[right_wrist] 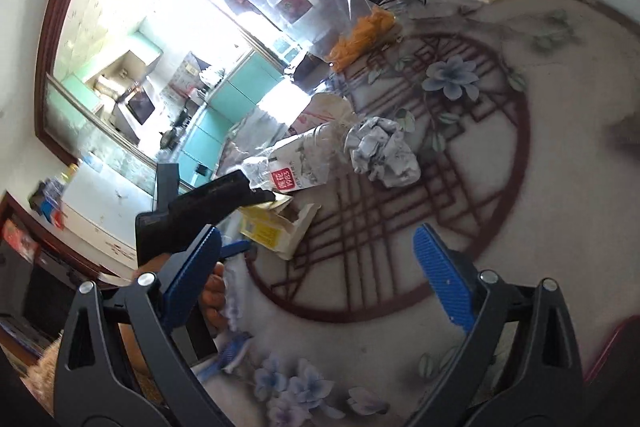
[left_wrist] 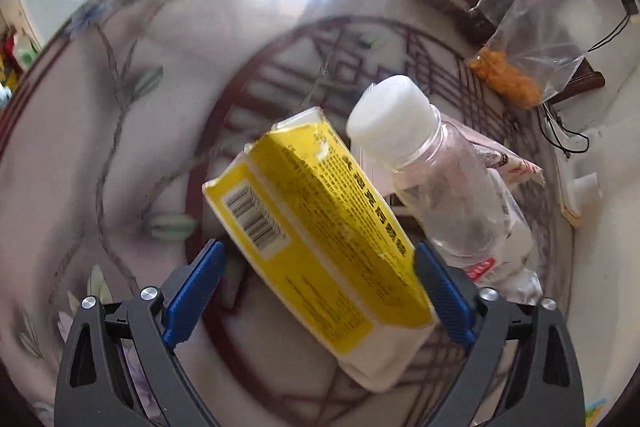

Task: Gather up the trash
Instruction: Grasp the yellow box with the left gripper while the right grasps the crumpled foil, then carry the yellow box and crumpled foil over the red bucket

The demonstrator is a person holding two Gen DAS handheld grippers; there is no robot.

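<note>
Yellow box point(left_wrist: 320, 227) lay between the spread left gripper point(left_wrist: 320, 291), seemingly unpinched; next, closing. Right gripper point(right_wrist: 316, 275) hung spread, empty.

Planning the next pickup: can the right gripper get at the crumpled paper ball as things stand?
Probably yes. The right gripper is open and holds nothing, and the paper ball lies ahead of it on bare table. The bottle lies just beside the ball, so a careful approach may be needed.

- Left wrist view looks down, close over the patterned tabletop point(left_wrist: 120, 131) — a yellow box point(left_wrist: 320, 227) fills its near field.
- Right wrist view sits farther back, facing across the same tabletop toward a kitchen window point(right_wrist: 132, 75).
- Both share the box, clear bottle point(left_wrist: 440, 179) and orange-snack bag point(left_wrist: 536, 43).
</note>
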